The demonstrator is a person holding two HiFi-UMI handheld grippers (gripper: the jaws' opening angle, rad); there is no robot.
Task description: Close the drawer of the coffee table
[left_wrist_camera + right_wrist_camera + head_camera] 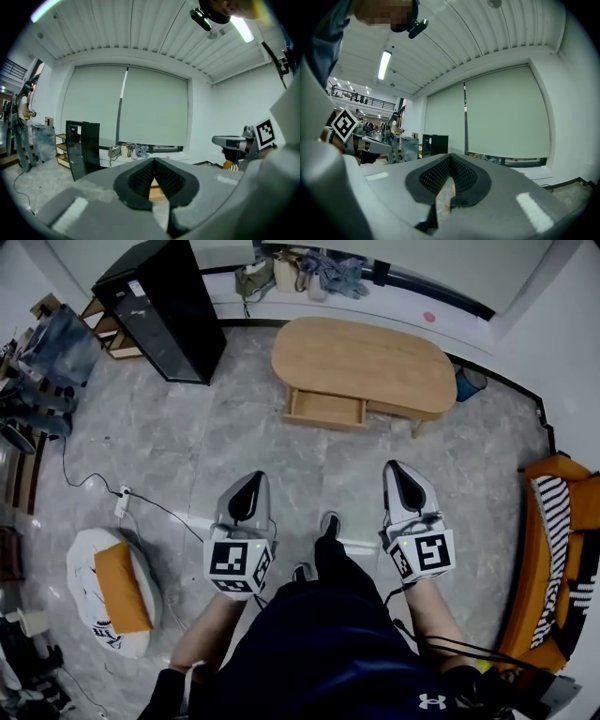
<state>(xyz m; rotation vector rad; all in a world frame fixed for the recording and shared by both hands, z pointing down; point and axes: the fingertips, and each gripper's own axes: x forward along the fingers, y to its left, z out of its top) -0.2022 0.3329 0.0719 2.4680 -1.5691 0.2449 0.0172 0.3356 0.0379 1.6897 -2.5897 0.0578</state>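
A low oval wooden coffee table [366,360] stands ahead of me on the grey floor. Its drawer [324,410] is pulled out toward me on the left part of the near side. My left gripper [251,486] and right gripper [397,474] are held side by side above the floor, well short of the table, both shut with nothing between the jaws. In the left gripper view the shut pads [154,176] frame a sliver of the wooden table [156,192]. The right gripper [449,173] shows only floor in the slit below its shut pads.
A black cabinet [164,307] stands at the back left. A white bag with an orange cushion [111,592] lies on the floor at left, with a cable [150,502] running to it. An orange sofa [553,559] lines the right edge. Bags [300,273] lie along the window sill.
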